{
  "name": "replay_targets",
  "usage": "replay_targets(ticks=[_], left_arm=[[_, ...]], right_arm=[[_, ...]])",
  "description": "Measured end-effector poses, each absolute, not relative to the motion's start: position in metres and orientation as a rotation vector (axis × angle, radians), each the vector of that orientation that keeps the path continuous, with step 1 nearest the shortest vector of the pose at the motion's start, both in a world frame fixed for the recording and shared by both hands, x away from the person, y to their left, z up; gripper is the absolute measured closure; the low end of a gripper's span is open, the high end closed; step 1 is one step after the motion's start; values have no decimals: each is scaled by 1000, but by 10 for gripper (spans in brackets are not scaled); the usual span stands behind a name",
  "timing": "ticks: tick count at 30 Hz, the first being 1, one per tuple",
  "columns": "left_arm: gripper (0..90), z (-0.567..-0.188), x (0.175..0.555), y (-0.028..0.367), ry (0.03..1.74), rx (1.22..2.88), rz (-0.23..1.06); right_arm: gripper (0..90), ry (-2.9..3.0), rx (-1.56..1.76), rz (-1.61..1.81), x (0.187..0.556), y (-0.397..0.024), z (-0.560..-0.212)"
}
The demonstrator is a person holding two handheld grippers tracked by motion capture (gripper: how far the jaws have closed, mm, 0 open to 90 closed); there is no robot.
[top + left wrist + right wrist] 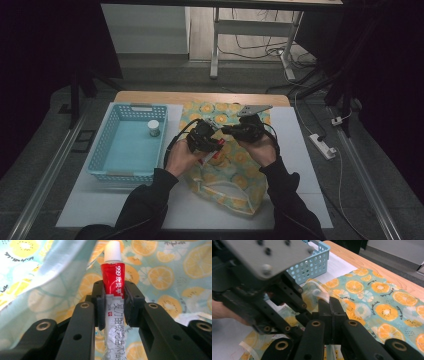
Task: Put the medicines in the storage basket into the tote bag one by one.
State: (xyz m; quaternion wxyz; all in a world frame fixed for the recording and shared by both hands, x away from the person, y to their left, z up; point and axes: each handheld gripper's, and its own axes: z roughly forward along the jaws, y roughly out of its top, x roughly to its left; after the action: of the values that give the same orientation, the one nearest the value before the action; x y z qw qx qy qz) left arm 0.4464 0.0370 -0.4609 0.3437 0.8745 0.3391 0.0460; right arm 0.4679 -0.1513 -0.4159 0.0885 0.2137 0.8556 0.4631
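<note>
Tube [113, 275], red and white with white cap, clamped in left tool [113, 302]; right tool [329, 312] pinches bag [372, 295] edge

table [300, 150] bears basket [107, 145], bag [240, 195] (fruit-printed).

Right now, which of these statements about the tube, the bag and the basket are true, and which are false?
1. The left gripper holds a red and white tube. True.
2. The tube's cap is black. False: it is white.
3. The bag has an orange-slice print. True.
4. The basket is empty. False: a small white-lidded jar stands in it.
5. The right gripper is shut on the bag's edge. True.
6. The basket lies right of the bag. False: in the high view it lies left of the bag.
</note>
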Motion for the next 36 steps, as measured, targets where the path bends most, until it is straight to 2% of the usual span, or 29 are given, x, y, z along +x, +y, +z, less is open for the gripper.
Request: replay_targets(ticks=[10, 22, 24, 36], left_arm=[[732, -474, 458, 41, 919, 2245, 175], [713, -479, 467, 37, 919, 2236, 185], [639, -480, 467, 39, 922, 2211, 185], [368, -475, 456, 49, 855, 2220, 196]], right_arm=[[900, 2551, 644, 1366, 470, -151, -419], [900, 2545, 649, 1368, 470, -152, -418], [900, 2545, 648, 1367, 470, -152, -418], [900, 2542, 651, 1370, 470, -153, -418]])
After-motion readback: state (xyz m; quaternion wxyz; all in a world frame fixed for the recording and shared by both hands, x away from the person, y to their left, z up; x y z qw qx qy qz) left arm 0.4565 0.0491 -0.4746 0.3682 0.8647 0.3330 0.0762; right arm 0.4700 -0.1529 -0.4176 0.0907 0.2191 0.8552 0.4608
